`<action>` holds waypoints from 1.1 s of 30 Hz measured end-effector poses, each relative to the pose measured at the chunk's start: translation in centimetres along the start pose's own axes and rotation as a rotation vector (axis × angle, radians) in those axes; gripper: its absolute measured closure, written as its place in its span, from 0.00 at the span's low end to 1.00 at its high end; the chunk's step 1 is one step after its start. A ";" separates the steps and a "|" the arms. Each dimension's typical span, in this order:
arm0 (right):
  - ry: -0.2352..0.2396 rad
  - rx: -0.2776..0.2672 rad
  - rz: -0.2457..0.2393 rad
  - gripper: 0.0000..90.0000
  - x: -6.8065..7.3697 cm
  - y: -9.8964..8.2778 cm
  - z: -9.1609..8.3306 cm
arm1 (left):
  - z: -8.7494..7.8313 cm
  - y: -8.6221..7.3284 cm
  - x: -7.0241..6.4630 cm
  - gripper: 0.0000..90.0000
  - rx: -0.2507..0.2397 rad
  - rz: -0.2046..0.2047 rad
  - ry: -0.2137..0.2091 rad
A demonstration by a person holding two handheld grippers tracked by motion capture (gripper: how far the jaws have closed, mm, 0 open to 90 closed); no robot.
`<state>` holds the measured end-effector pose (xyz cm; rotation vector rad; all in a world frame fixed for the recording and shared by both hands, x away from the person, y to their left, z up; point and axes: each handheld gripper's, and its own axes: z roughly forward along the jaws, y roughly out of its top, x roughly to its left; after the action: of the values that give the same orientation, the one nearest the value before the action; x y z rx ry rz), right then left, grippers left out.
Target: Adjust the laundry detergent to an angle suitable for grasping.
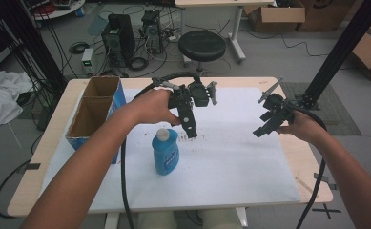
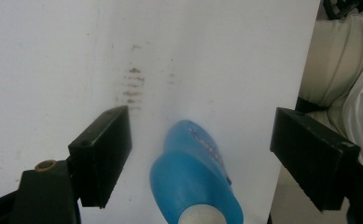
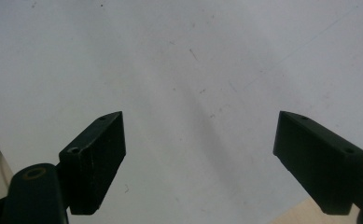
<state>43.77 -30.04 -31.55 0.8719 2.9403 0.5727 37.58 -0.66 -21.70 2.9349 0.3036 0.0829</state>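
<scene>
Left of the bottle (image 1: pixel 166 151): open cardboard box (image 1: pixel 95 110) at the table edge
Just behind the upright blue bottle: left gripper (image 1: pixel 191 132), jaws wide apart, hovering over the white mat (image 1: pixel 231 167)
Well right of the bottle: right gripper (image 1: pixel 263 130), jaws spread, holding nothing

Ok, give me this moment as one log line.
left gripper: open, above blue bottle, no contact | right gripper: open, over white mat | cardboard box: table's left edge
</scene>
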 end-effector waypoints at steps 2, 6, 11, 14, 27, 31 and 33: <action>0.000 0.001 0.000 0.19 0.0 0.0 0.0 | 0.0 0.0 0.0 0.24 0.000 -0.002 0.001; -0.002 0.001 -0.003 0.19 0.3 0.0 -0.1 | 0.0 -0.2 0.1 0.24 0.001 -0.007 0.006; -0.001 0.000 -0.006 0.19 0.5 -0.2 -0.1 | -0.1 -0.5 0.0 0.24 -0.001 -0.018 0.001; -0.002 0.006 -0.004 0.19 0.5 -0.2 -0.1 | -0.3 -0.6 0.1 0.24 -0.009 -0.022 0.004; -0.001 -0.011 -0.015 0.18 1.0 0.3 -0.3 | -1.0 -1.0 -0.4 0.24 -0.012 -0.034 0.021; -0.004 -0.007 -0.026 0.18 1.2 0.4 -0.3 | -1.3 -1.0 -0.5 0.24 -0.012 -0.039 0.026; -0.002 -0.013 -0.025 0.18 1.4 0.4 -0.4 | -1.3 -0.9 -0.6 0.24 -0.012 -0.038 0.026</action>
<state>42.78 -29.14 -30.93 0.8321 2.9377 0.5884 36.74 0.37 -20.60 2.9166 0.3611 0.1178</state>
